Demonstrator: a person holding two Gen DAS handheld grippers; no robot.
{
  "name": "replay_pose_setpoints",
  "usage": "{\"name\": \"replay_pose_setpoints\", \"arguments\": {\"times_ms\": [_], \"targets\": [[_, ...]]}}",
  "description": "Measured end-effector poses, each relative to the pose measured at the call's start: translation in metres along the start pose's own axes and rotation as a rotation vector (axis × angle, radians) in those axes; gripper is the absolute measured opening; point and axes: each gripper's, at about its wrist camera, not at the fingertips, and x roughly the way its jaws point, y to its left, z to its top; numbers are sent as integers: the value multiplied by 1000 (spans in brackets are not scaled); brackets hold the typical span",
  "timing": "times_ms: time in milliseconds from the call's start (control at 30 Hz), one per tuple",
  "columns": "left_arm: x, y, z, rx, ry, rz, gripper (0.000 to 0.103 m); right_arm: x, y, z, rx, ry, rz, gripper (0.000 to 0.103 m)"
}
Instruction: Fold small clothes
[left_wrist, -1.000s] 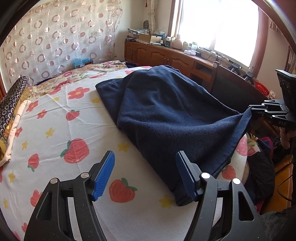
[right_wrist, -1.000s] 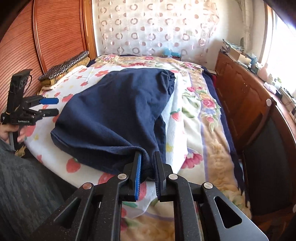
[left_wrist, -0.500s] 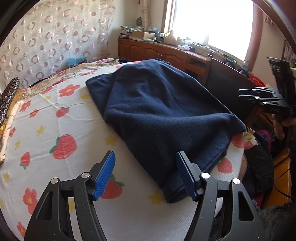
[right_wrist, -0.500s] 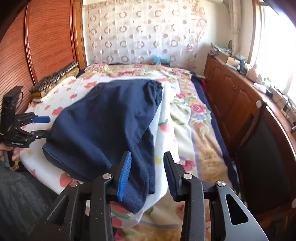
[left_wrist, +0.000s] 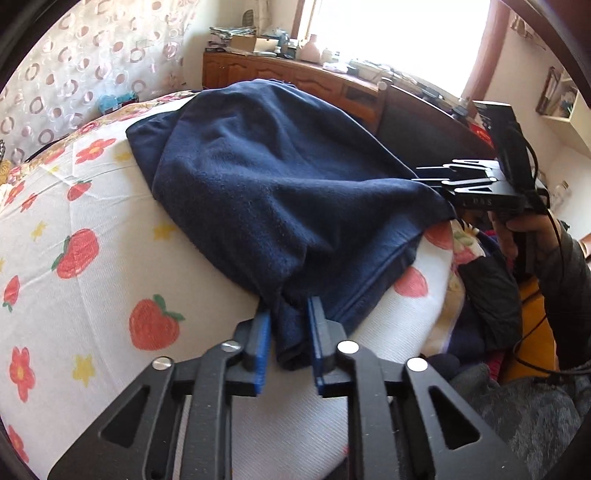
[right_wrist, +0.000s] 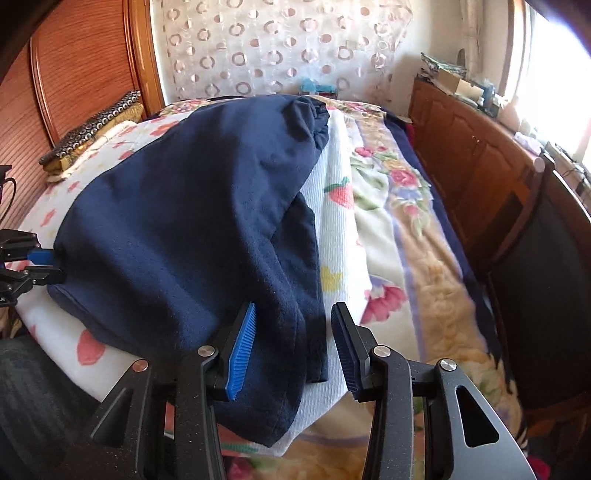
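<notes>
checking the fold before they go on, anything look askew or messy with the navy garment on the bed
Yes. The navy garment lies crooked: its near right corner spills over the edge of the strawberry sheet between the open right gripper, and the near left corner is bunched in the left gripper.

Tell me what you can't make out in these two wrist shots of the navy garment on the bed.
- Navy garment: what kind it is, since it lies folded over itself in both views.
- Its near corner: the left tongs, which have just been closing, pinch and cover it.
- Its near edge: droops behind the right tongs, open, in the right wrist view.
- Items on the wooden cabinet: too small, washed out by window glare.
</notes>
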Motion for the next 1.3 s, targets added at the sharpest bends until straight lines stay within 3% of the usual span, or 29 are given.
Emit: {"name": "replay_pose_setpoints", "arguments": {"times_ms": [167,200,267,367,600,733,900,1100,1167,1300], "targets": [[-13,-3,1,11,-35,-9,9,2,1,-1,-19,-5,35,41],[-18,-3,2,8,-55,-13,9,2,2,-2,-24,-5,41,37],[-26,1,9,-4,-92,-24,8,1,5,-3,-52,-5,76,9],[-43,8,22,-34,-158,-43,8,-3,8,-1,-76,-25,118,7],[-63,48,79,-114,-280,-55,7,-37,-30,40,42,-260,212,6],[-50,83,123,-139,-293,7,7,-25,-56,89,118,-330,244,6],[-22,127,160,-185,-269,73,7,17,-69,154,133,-310,228,6],[21,163,174,-241,-188,100,7,77,-65,203,150,-231,187,8],[30,170,174,-250,-168,97,7,89,-64,214,147,-216,156,15],[40,175,174,-269,-133,83,7,66,-47,224,120,-250,75,31]]}}
